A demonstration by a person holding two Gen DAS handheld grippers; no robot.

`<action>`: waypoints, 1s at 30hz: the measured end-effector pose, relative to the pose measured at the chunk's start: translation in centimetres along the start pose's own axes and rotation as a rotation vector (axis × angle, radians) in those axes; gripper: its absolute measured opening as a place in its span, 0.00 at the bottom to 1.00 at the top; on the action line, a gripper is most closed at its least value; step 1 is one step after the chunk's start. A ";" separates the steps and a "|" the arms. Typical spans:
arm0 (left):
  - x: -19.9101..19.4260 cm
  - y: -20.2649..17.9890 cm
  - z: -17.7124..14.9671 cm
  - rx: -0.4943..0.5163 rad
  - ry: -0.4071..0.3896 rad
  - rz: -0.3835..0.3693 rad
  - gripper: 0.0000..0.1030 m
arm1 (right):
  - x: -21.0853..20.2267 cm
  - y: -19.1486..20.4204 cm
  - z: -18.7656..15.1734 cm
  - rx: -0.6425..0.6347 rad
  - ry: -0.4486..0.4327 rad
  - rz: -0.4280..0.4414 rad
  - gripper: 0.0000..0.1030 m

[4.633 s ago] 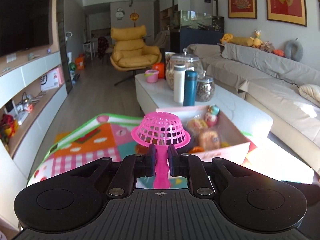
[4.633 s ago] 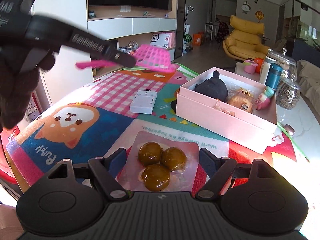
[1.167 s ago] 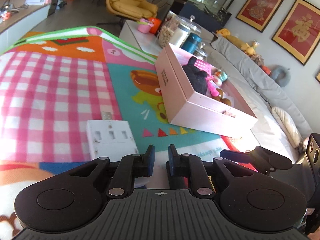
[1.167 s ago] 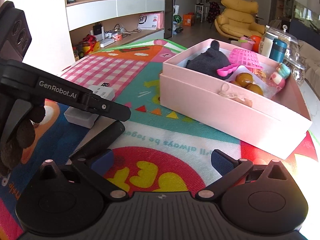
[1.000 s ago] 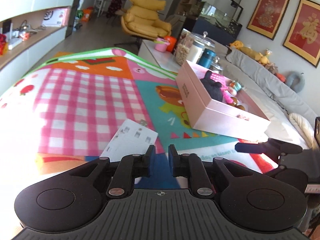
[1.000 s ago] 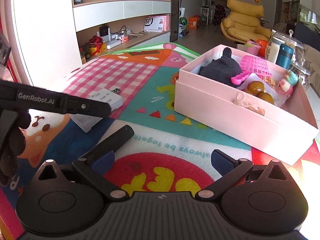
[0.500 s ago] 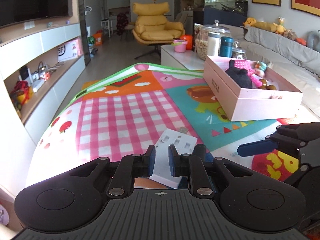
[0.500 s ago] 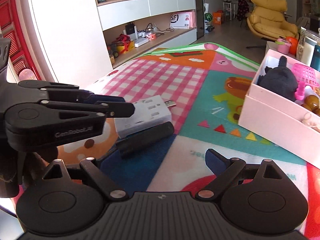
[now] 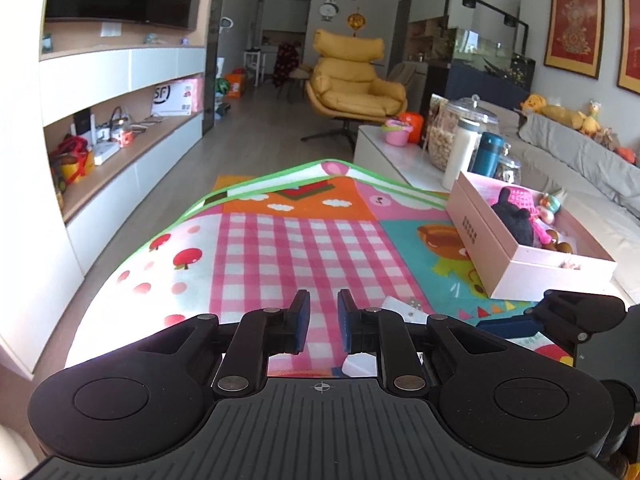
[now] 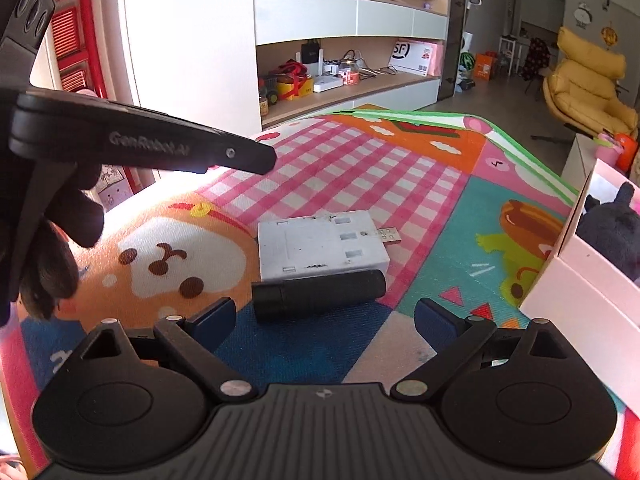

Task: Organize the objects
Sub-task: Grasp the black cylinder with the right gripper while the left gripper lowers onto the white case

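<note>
A black cylinder lies on the play mat against a white USB adapter block. My right gripper is open, its fingers on either side just in front of the cylinder, not touching it. My left gripper is shut with nothing between its pads, held above the mat; it shows at upper left in the right wrist view. The pink box to the right holds a dark plush toy, a pink basket and small toys.
A white coffee table behind the box carries jars and bottles. A sofa runs along the right. White shelving lines the left wall. A yellow armchair stands far back.
My right gripper has moved left and closer, so the cylinder and white block now sit centred between its open fingers. My left gripper has lifted and levelled; the white block has slipped under its right finger.
</note>
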State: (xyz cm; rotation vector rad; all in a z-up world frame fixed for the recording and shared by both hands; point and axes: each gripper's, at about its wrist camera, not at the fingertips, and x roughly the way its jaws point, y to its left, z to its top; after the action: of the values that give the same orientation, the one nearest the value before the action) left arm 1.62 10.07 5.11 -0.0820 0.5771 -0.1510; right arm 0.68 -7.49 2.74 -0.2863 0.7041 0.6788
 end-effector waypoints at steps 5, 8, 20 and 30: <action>0.3 0.0 -0.9 0.010 0.034 -0.027 0.17 | 0.9 -0.3 0.7 0.004 0.020 0.004 0.93; 0.5 -0.1 -1.3 0.009 0.043 -0.033 0.17 | 1.2 0.2 1.3 -0.001 0.026 0.029 0.78; -0.6 -5.0 -3.7 0.212 0.107 -0.118 0.17 | -2.2 -2.4 -1.3 0.046 0.012 -0.143 0.74; 0.6 -13.1 -6.1 0.457 0.219 -0.215 0.13 | -5.2 -9.0 -5.8 0.256 -0.021 -0.224 0.90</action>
State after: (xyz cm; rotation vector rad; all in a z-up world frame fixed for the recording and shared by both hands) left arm -2.77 -3.15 1.26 0.3213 0.7384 -0.5012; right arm 0.79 -19.39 2.22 -0.1198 0.7176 0.3728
